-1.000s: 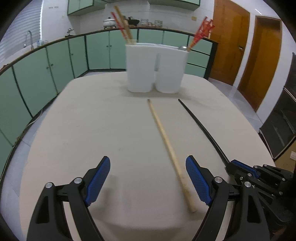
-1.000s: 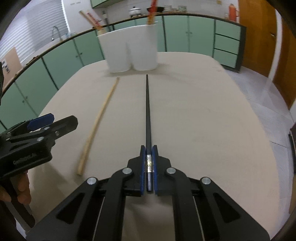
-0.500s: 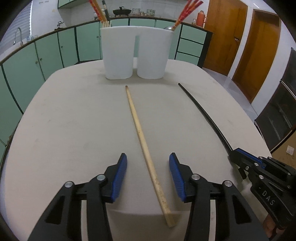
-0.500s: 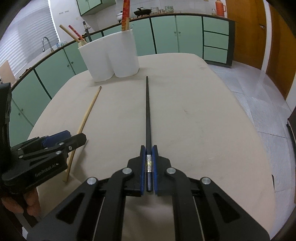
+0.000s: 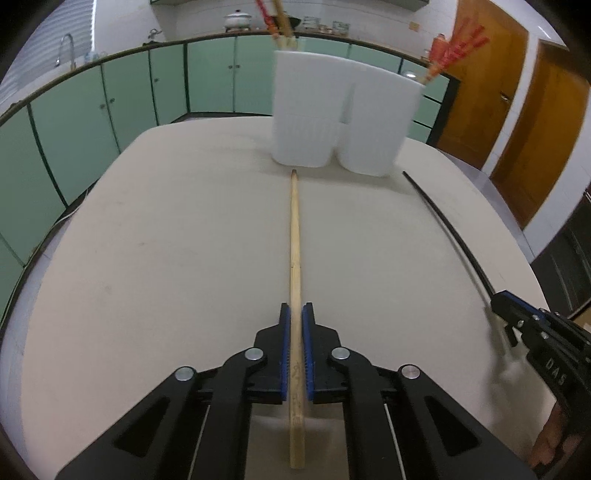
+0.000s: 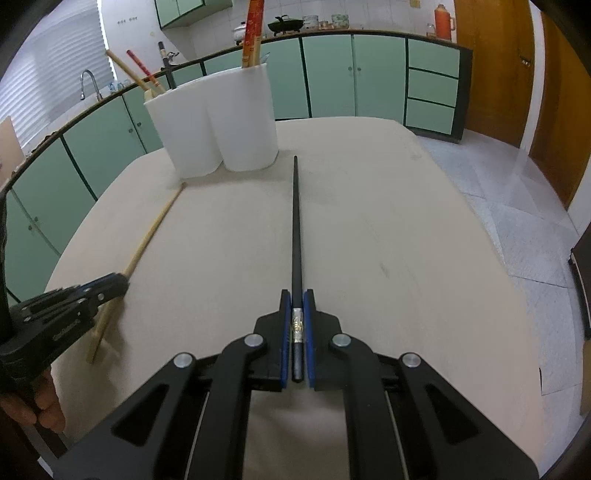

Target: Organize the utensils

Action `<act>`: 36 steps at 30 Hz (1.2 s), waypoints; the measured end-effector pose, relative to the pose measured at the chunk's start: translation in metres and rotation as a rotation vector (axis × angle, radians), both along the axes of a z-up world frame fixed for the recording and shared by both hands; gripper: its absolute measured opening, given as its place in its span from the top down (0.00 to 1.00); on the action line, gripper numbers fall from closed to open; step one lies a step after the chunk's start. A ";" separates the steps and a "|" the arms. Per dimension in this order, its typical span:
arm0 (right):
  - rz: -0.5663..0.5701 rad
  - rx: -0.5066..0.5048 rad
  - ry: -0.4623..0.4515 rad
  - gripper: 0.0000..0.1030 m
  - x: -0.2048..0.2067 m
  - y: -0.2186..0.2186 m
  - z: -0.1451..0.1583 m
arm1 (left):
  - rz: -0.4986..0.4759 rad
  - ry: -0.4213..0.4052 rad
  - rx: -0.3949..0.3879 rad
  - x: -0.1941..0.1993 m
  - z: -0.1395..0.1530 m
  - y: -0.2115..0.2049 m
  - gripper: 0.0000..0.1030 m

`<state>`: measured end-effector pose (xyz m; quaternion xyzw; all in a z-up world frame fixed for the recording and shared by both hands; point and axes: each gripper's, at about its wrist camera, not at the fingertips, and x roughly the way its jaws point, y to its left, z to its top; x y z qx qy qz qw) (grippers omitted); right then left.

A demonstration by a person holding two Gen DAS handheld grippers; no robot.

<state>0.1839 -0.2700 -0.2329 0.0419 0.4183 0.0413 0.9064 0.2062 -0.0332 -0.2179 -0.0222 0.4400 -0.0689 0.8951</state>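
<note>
My left gripper (image 5: 295,314) is shut on a long wooden chopstick (image 5: 294,236) near its thick end; the tip points at a white two-part utensil holder (image 5: 343,122) at the far end of the table. My right gripper (image 6: 296,299) is shut on a black chopstick (image 6: 296,221) with a silver band, pointing just right of the holder (image 6: 218,122). The holder has red and wooden chopsticks (image 6: 251,33) standing in it. The right gripper also shows in the left wrist view (image 5: 496,302), and the left gripper in the right wrist view (image 6: 122,282).
The beige table (image 5: 166,258) has its edge on all sides. Green cabinets (image 5: 92,122) curve behind it. Wooden doors (image 5: 517,110) stand at the right. Tiled floor (image 6: 517,184) lies to the right of the table.
My left gripper has moved over the wooden chopstick and closed on it. My right gripper keeps its hold on the black chopstick and has shifted slightly.
</note>
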 end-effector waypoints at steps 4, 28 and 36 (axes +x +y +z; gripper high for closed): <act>0.005 -0.008 -0.021 0.84 -0.003 -0.003 0.000 | -0.013 -0.003 0.009 -0.004 -0.001 0.003 0.85; 0.085 -0.007 -0.015 0.79 -0.048 -0.003 -0.013 | -0.015 -0.034 0.046 -0.041 -0.003 0.011 0.57; 0.082 -0.006 -0.014 0.81 -0.047 -0.003 -0.012 | -0.026 -0.030 0.000 -0.042 -0.004 0.018 0.56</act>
